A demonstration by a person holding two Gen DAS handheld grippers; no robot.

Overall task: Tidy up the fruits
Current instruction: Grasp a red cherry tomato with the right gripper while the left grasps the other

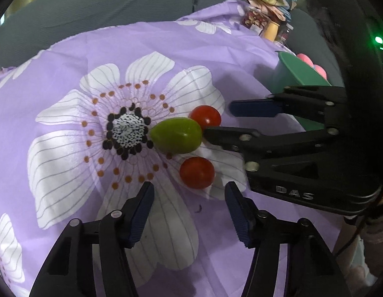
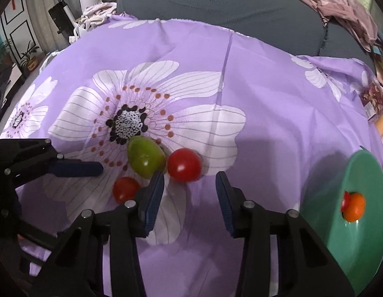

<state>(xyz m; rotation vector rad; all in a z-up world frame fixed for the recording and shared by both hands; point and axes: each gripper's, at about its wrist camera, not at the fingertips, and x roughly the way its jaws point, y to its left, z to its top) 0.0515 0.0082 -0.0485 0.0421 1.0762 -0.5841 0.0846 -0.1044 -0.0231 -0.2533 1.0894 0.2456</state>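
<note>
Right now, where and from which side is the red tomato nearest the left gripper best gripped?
Grip the near tomato across its round middle, coming from above with the left gripper. It lies apart from the green fruit with bare cloth on both sides, so the open fingers can probably straddle it. The right gripper crowds the far side.

Raised letters "DAS" on the right hand-held gripper [image 1: 217,121] body
</note>
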